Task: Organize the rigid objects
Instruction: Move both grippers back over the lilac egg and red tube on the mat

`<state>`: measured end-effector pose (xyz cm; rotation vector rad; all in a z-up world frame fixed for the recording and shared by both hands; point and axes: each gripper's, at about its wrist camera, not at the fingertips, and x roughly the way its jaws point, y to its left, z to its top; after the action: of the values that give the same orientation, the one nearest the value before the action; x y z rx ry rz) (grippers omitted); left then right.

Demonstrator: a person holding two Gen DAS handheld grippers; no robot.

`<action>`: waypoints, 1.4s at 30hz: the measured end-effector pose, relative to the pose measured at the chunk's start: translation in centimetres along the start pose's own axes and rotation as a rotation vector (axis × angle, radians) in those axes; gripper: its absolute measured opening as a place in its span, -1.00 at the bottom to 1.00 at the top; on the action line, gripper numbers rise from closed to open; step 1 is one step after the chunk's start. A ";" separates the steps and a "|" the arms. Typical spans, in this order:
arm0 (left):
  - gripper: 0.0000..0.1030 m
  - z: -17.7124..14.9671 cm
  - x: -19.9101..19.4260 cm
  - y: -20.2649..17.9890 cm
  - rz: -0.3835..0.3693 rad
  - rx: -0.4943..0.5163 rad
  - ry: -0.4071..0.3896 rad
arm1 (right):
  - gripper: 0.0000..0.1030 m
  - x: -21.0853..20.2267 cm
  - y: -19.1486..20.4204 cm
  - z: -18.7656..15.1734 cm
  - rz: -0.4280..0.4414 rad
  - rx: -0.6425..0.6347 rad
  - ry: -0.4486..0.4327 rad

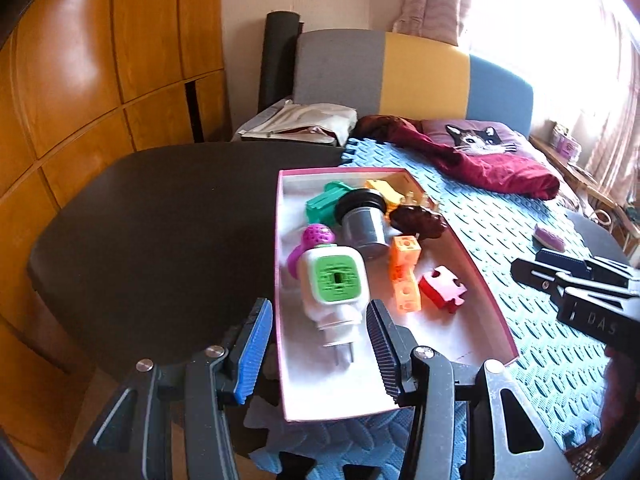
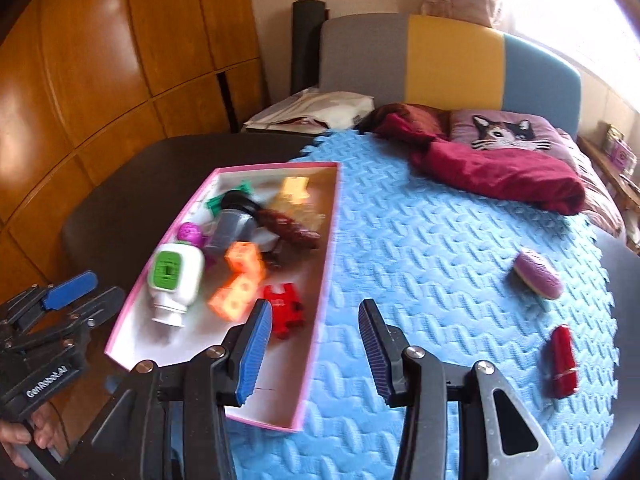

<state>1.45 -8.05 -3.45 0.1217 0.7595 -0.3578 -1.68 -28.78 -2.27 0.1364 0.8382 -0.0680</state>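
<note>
Lower centre of the left wrist view: the left gripper [image 1: 320, 344], jaws standing moderately apart with nothing between the pads, above the near end of the pink-rimmed box [image 1: 486, 280]. Lower centre of the right wrist view: the right gripper [image 2: 316, 348], jaws likewise partly parted and empty, above the box's right wall and the blue foam mat [image 2: 420, 240].

The box lies lengthwise, partly on the dark tabletop [image 1: 160, 220] and partly on the mat. Nearest inside it lies a white plug-in device with a green face [image 1: 334, 288], prongs toward the viewer. Just right of it are two joined orange cubes [image 1: 406, 272] and a red puzzle piece [image 1: 442, 290]. Behind the white device a purple dotted toy [image 1: 314, 240] touches it. Farther in lie a grey cylinder with a black cap [image 1: 362, 224], a dark brown piece [image 1: 418, 220], a green piece [image 1: 324, 200] and, at the far end, a yellow piece [image 1: 384, 190].

Outside the box, on the mat at the right of the right wrist view, lie a red oblong object [image 2: 564, 362] and, beyond it, a purple-and-white oval object [image 2: 538, 274], well apart from the box.

Far edge of the mat: a maroon cloth [image 2: 500, 176] and a cat-print cushion [image 2: 504, 132], with a grey, yellow and blue headboard [image 2: 452, 56] behind.
</note>
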 end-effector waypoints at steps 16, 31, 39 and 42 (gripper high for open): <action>0.01 1.4 0.3 -4.7 -0.069 0.102 0.002 | -0.12 -3.0 -15.4 -2.0 -0.336 0.123 -0.024; 0.01 3.3 2.1 -13.6 -0.227 0.238 0.038 | -0.11 -4.7 -25.3 -5.1 -0.371 0.600 -0.057; 0.47 4.8 5.3 -19.3 -0.292 0.282 0.106 | -0.11 -3.3 -27.3 -6.5 -0.248 0.742 0.015; 0.47 5.4 7.1 -21.3 -0.298 0.298 0.130 | -0.11 -3.5 -27.5 -6.6 -0.238 0.758 0.003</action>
<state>2.02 -31.17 -4.00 0.3158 0.8515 -0.7517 -12.02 -55.01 -6.57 0.7476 0.7943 -0.6110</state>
